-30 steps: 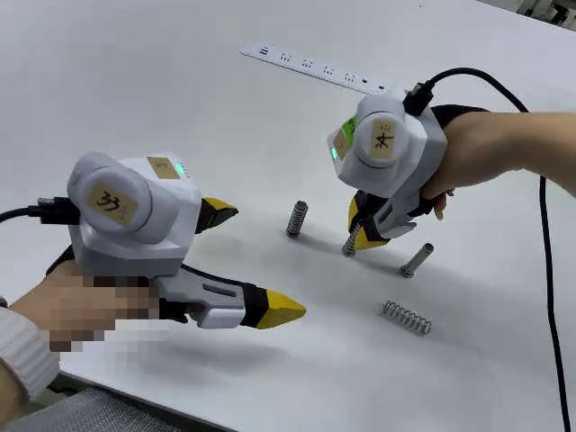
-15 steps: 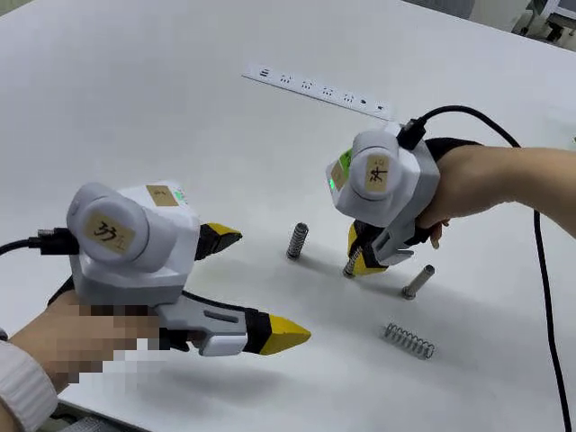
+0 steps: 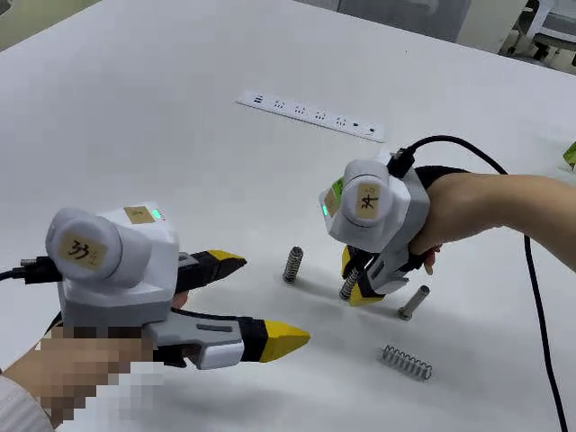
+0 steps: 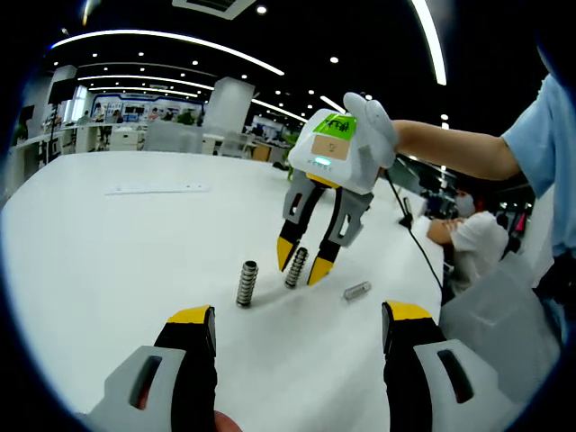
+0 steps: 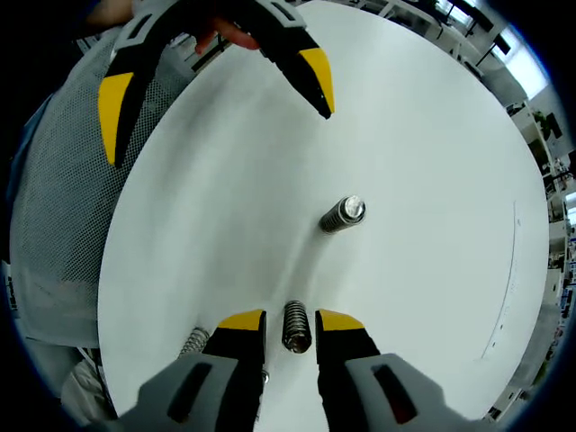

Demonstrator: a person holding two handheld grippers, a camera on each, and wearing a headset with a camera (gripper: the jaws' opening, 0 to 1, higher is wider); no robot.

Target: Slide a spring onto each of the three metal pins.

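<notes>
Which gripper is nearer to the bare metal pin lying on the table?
Right. The right gripper stands just beside the bare pin, straddling a spring-covered pin. The left gripper hovers well away, toward the person.

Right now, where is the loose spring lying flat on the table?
In the head view, the loose spring lies on the right side of the table, just nearer the person than the bare pin, which lies beside the right gripper.

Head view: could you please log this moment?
right hand-held gripper straddles upright spring-sleeved metal pin; left hand-held gripper open; bare metal pin, coil spring loose
</notes>
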